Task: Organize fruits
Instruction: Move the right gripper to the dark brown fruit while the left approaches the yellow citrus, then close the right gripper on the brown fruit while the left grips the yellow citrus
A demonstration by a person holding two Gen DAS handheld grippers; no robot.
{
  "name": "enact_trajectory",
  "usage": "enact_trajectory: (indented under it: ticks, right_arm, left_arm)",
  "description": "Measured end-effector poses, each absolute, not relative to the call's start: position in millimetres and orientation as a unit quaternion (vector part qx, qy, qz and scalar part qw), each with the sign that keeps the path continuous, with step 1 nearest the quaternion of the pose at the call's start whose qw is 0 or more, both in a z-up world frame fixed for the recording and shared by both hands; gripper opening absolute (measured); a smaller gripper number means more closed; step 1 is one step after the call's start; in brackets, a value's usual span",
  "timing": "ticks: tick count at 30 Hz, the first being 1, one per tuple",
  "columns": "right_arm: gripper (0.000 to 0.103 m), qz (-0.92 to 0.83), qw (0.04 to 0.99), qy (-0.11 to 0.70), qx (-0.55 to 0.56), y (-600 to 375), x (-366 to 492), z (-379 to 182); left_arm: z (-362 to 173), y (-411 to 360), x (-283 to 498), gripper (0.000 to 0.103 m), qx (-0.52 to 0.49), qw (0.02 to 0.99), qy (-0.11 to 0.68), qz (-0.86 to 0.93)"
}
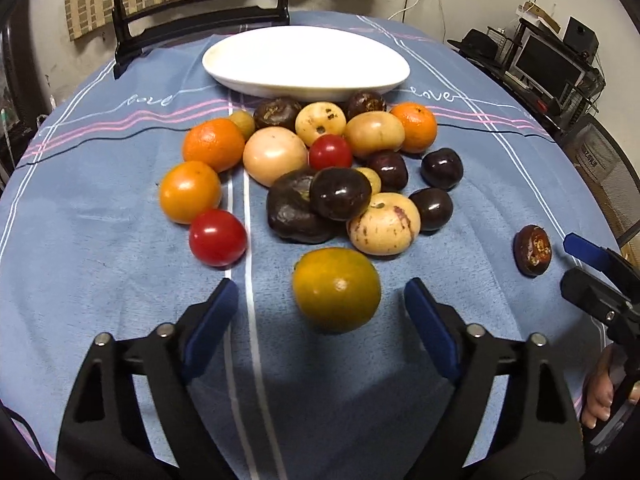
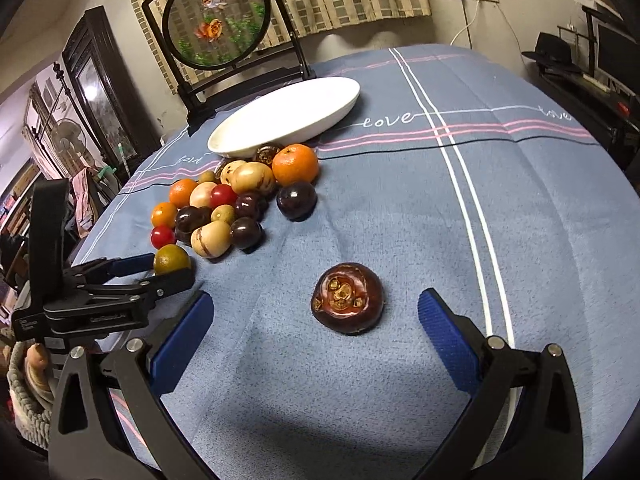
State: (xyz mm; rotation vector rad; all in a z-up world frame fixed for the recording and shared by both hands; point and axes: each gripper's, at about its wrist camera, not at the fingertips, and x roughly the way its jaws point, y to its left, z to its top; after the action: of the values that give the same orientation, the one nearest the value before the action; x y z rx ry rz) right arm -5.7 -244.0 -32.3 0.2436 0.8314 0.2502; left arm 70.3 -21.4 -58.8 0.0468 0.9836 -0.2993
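A green-yellow citrus (image 1: 336, 290), round and slightly mottled, lies on the blue-clothed counter (image 1: 100, 240) at the near edge of a fruit pile (image 1: 320, 176) of oranges, red tomatoes, pale melons and dark purple fruits, with a white oval dish (image 1: 306, 60) beyond it. The left tool (image 1: 320, 312) stands spread, its blue pads either side of the citrus's near half and not touching it. Off to the right, well apart from the pile, a dark brown fruit (image 2: 347, 298) with a scarred, pitted top sits alone; the right tool (image 2: 316, 320) is spread too, the fruit just ahead of its pads, untouched.
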Motion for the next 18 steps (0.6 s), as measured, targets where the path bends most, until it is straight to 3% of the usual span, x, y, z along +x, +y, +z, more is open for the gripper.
enact_trajectory:
  ticks: [5,15,18]
  right_arm:
    - [0.102,0.12,0.896,0.408,0.126,-245,-5,-34]
    - [0.102,0.122,0.885,0.423,0.15,-252,0,-40]
    - [0.102,0.126,0.881,0.425,0.164,-256,0,-41]
  left_arm:
    - [-63,-28,70,0.082,0.046,0.87,0.473,-0.135]
    - [-70,-37,70,0.101,0.084,0.861,0.481,-0.143]
    - [-69,-37,71,0.101,0.082,0.86,0.483,-0.141]
